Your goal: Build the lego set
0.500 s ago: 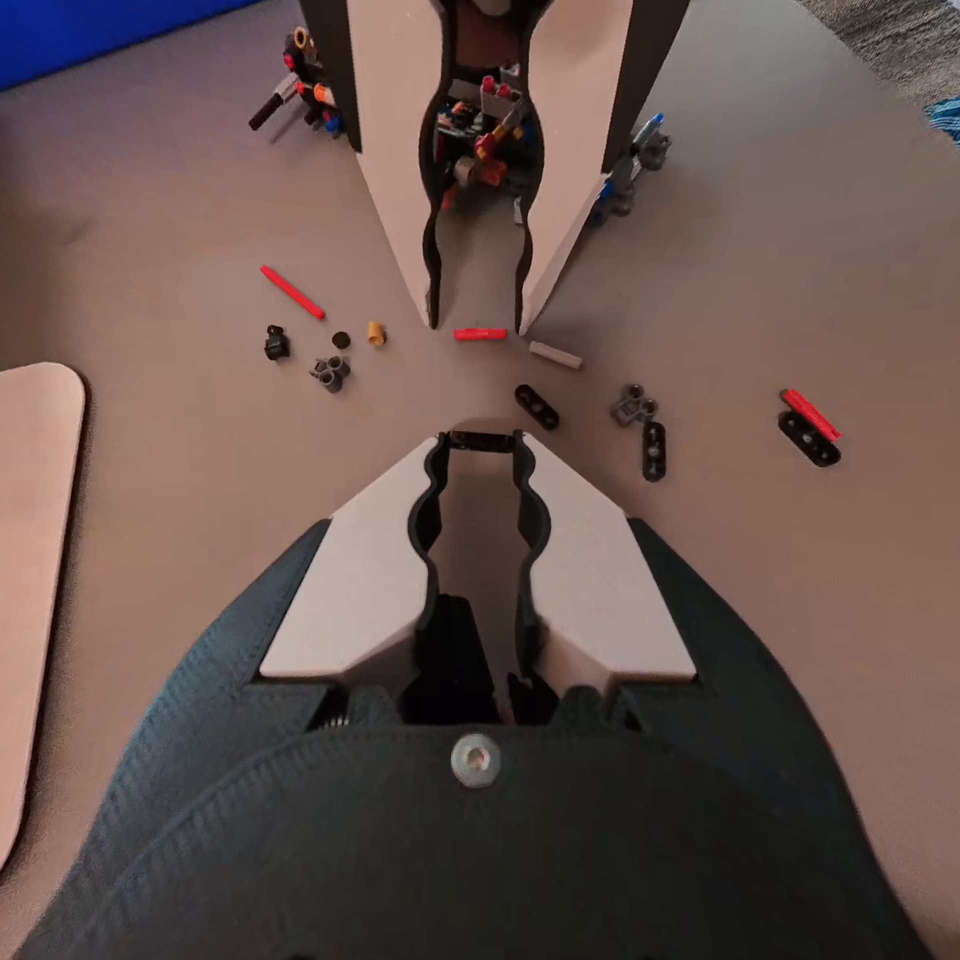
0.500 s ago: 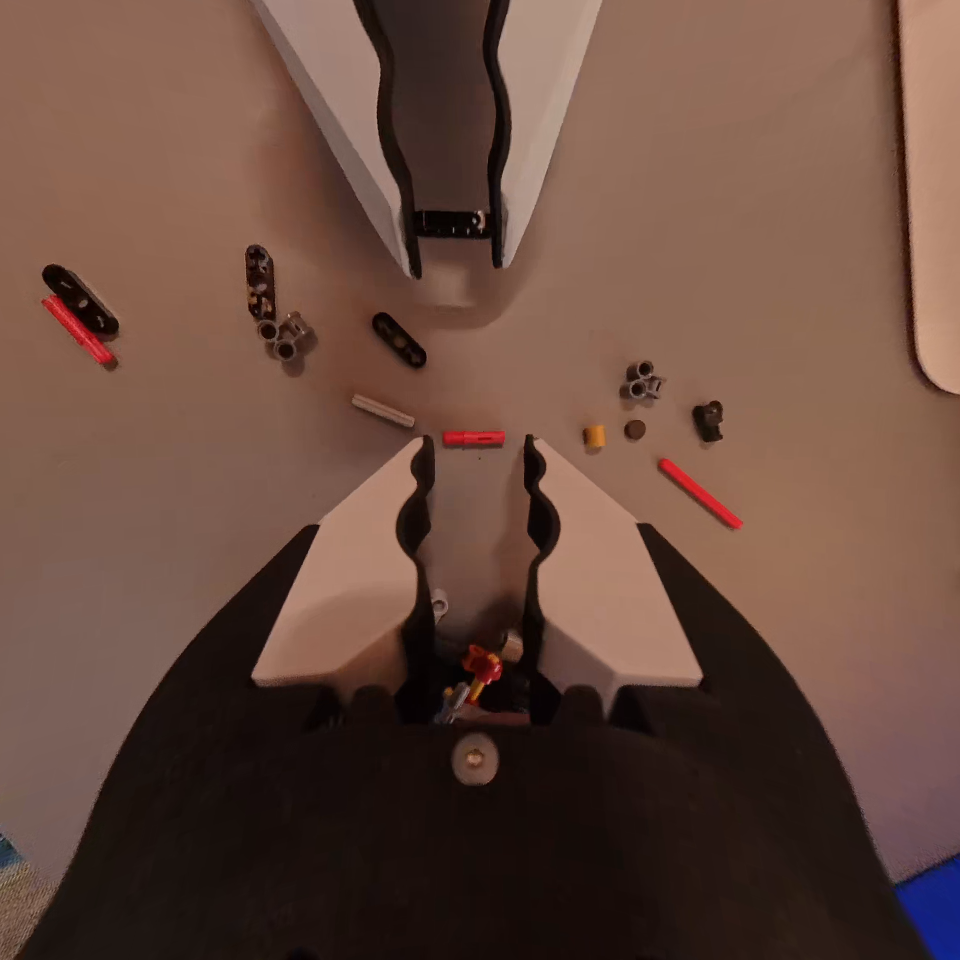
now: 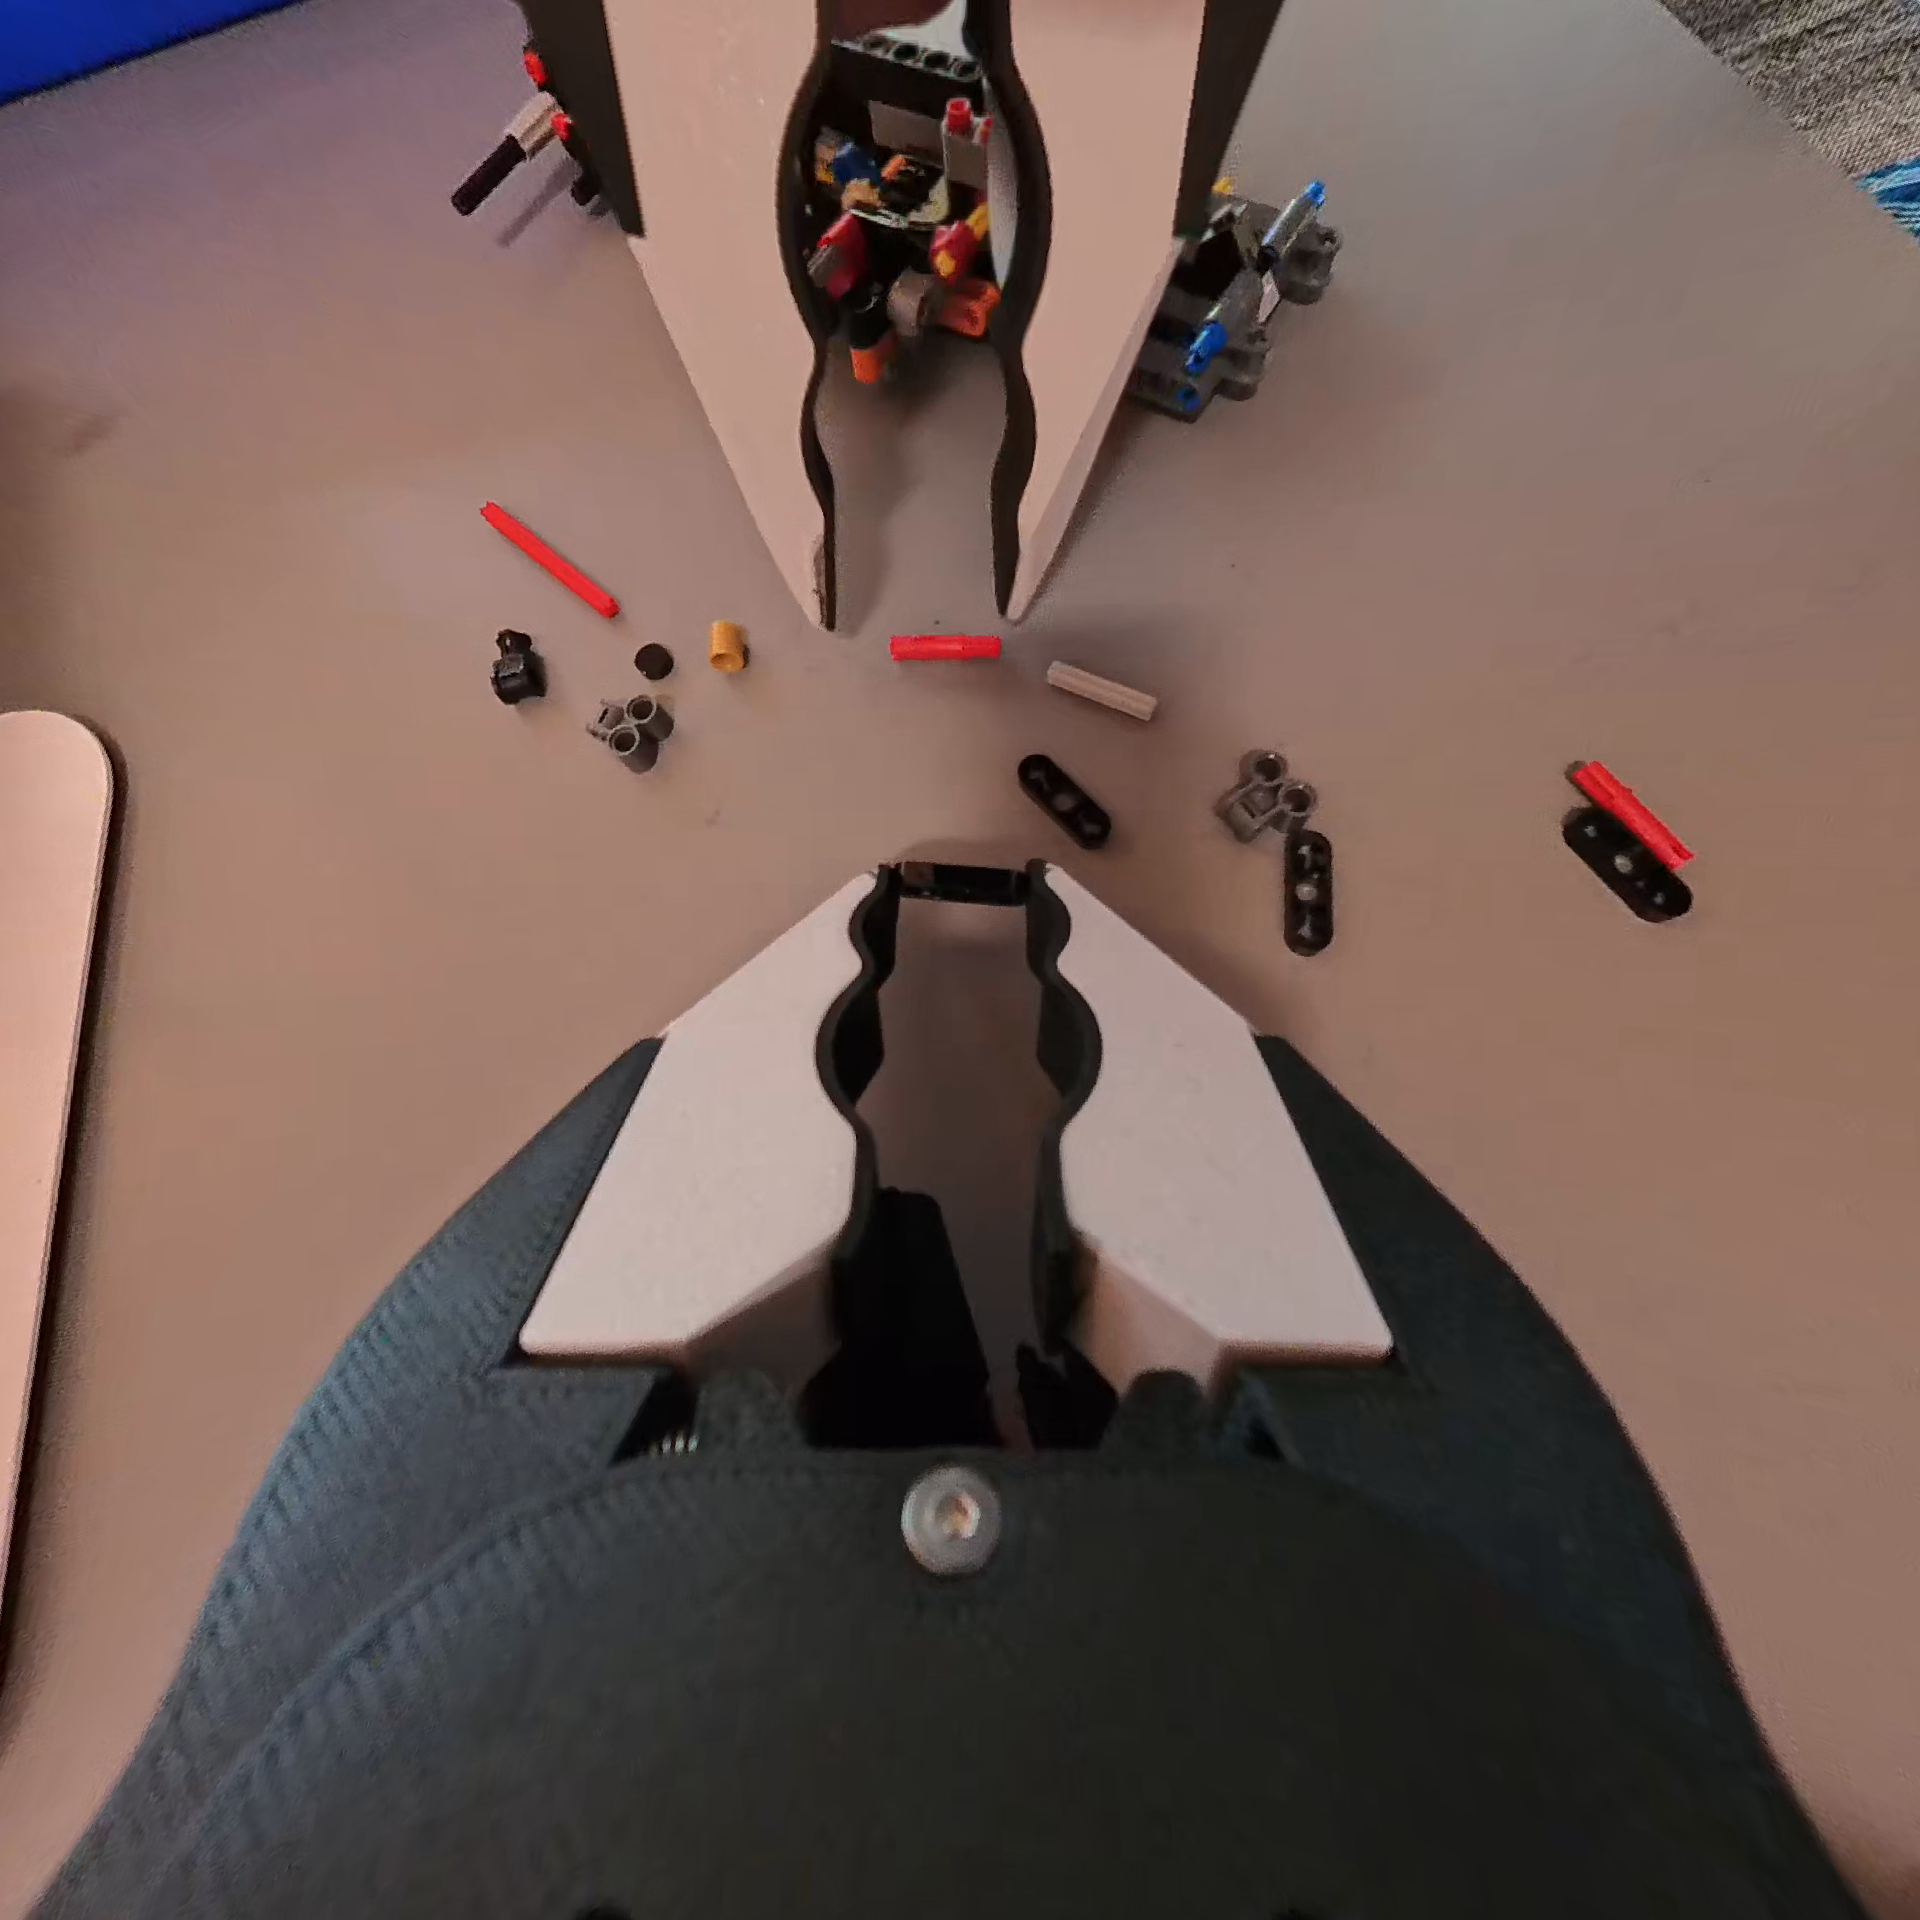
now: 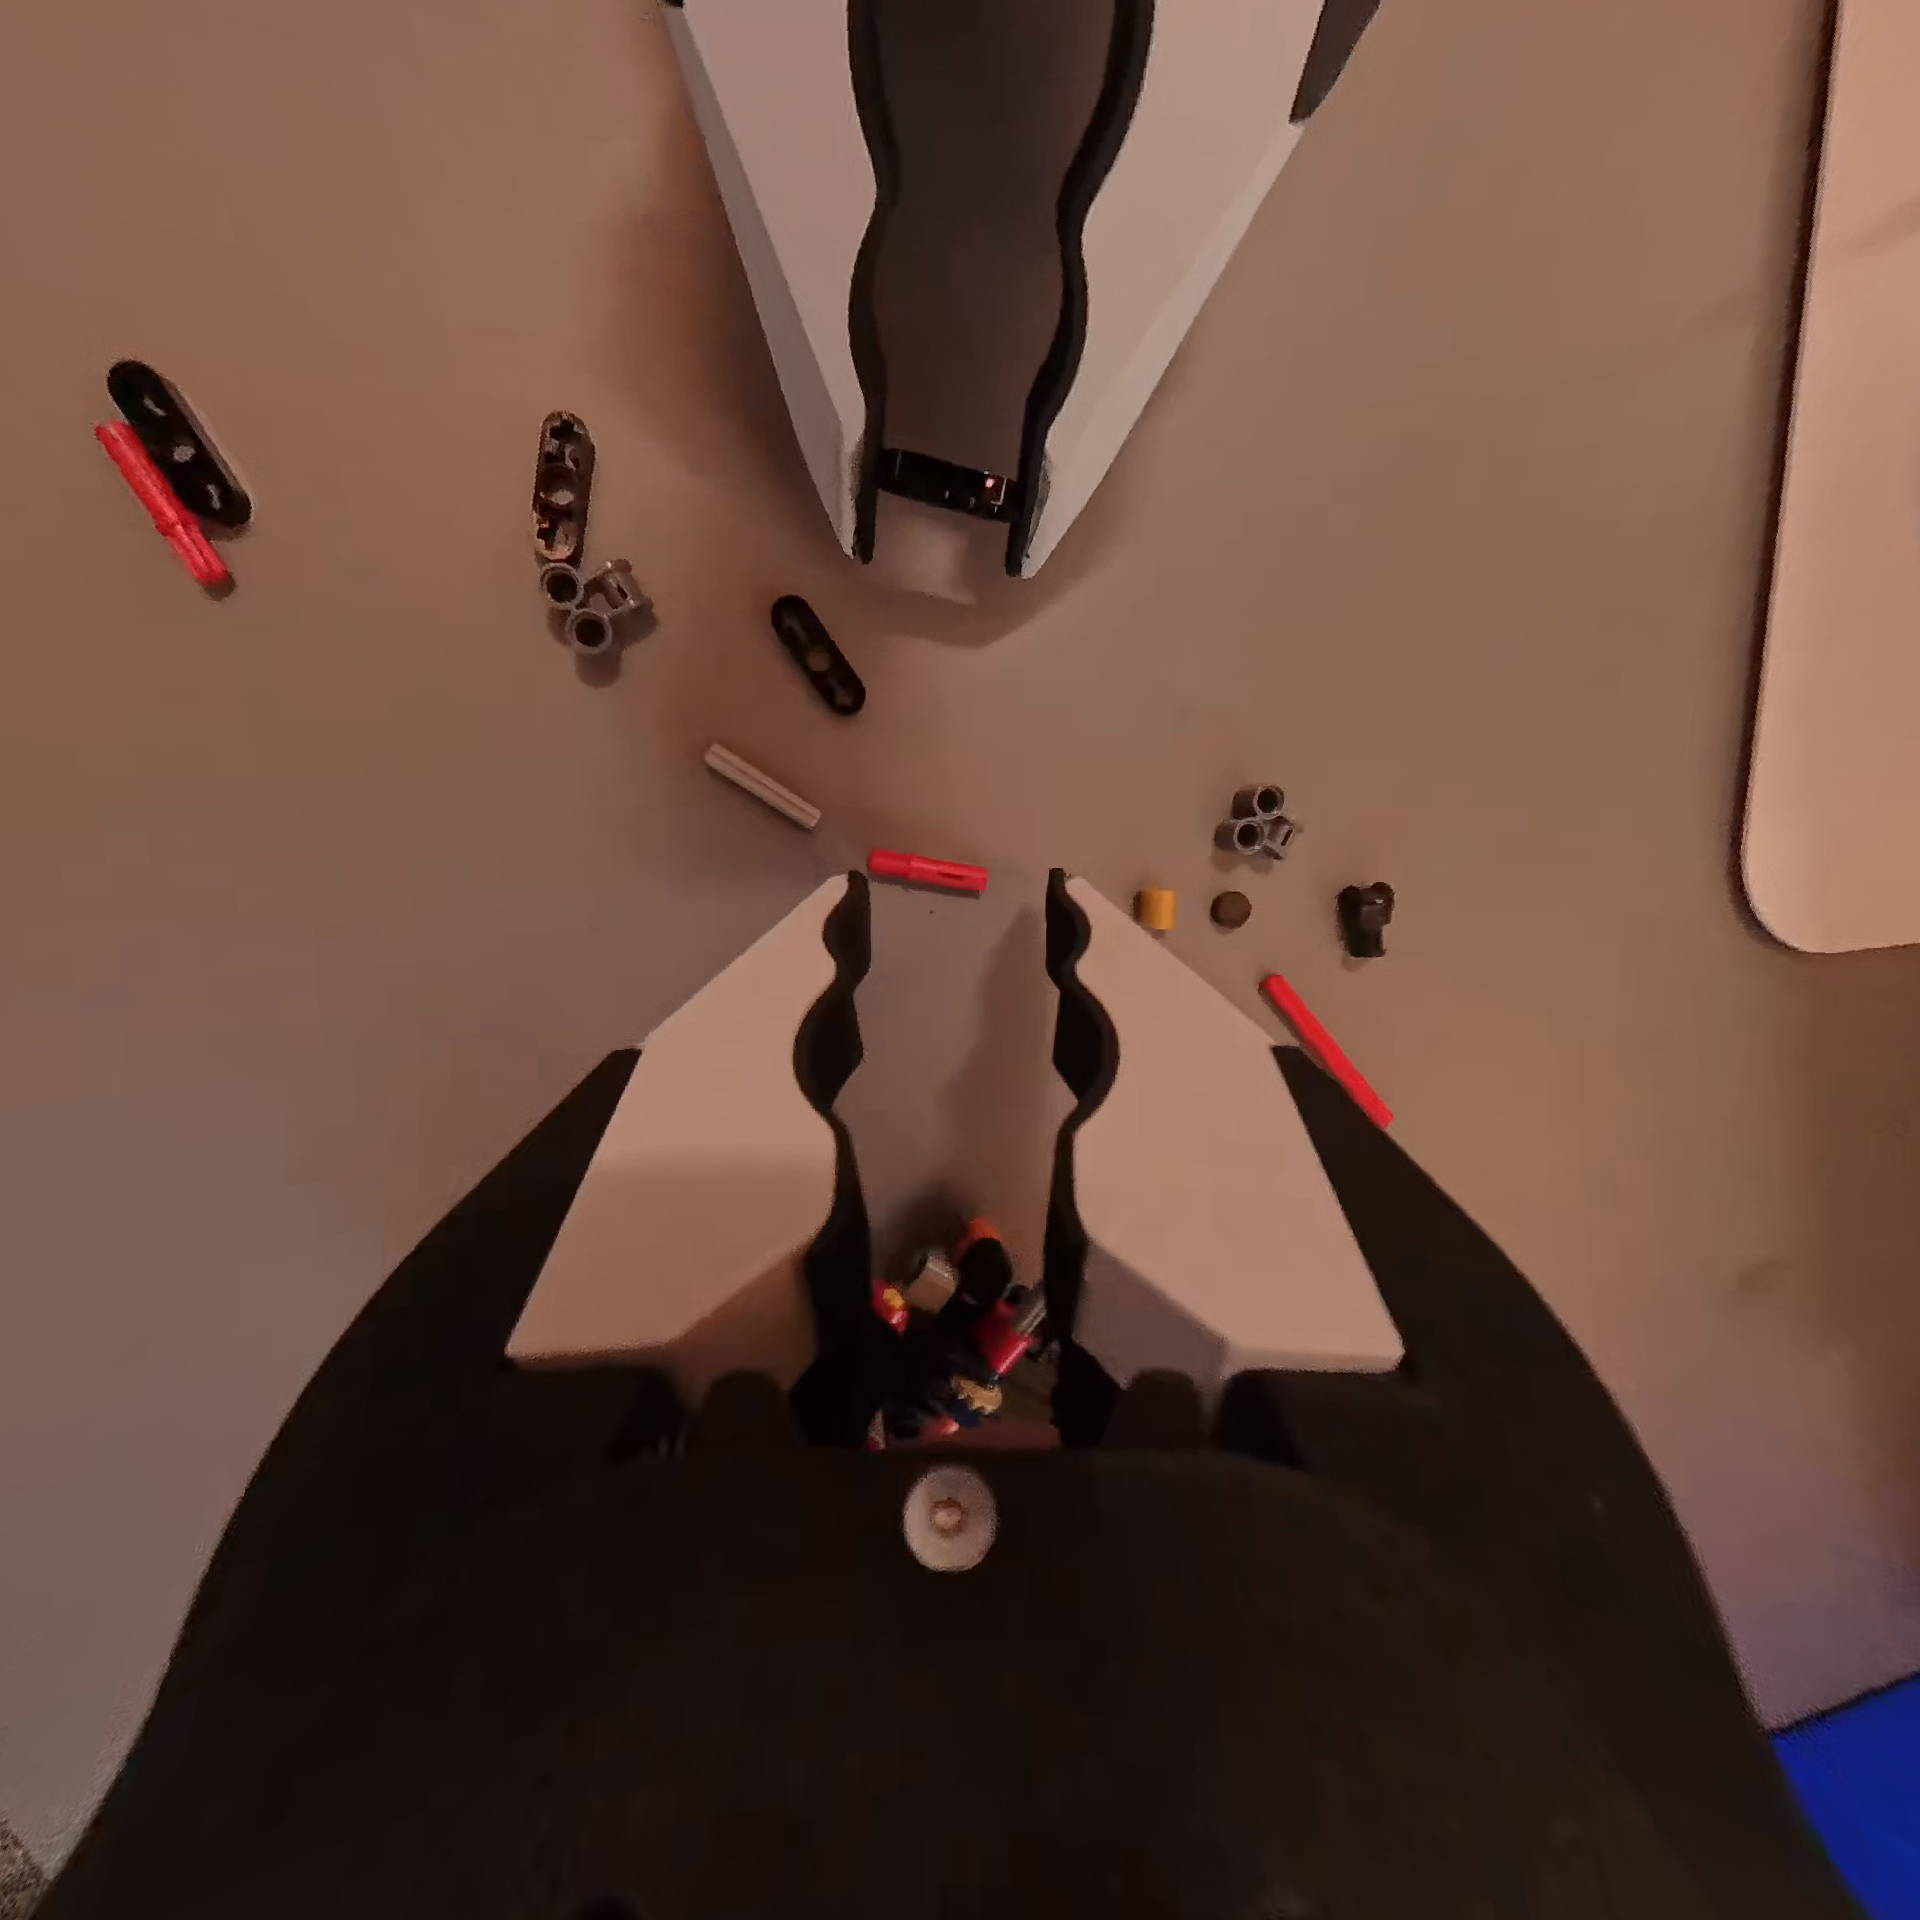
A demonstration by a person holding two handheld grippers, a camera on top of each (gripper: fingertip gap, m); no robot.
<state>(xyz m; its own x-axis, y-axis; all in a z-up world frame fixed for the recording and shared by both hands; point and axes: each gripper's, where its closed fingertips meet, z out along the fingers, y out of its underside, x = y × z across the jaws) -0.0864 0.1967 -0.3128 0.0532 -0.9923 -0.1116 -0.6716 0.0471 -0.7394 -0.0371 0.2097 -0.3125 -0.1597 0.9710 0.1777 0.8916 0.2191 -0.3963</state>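
Left tool (image 3: 961, 878) gripping a black beam (image 3: 961, 885), right tool (image 4: 951, 883) gaping at red pin (image 4: 928, 869) (partial model (image 3: 904, 249) sitting far, many parts lying loose).

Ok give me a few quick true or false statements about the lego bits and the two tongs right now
1. The left tongs grip a small black piece at their tips. True.
2. The right tongs clamp the short red pin. False: they are open, the pin lying on the table just beyond their tips.
3. A yellow bush lies beside a long red axle. False: it lies beside a dark round stud.
4. The beige axle lies loose. True.
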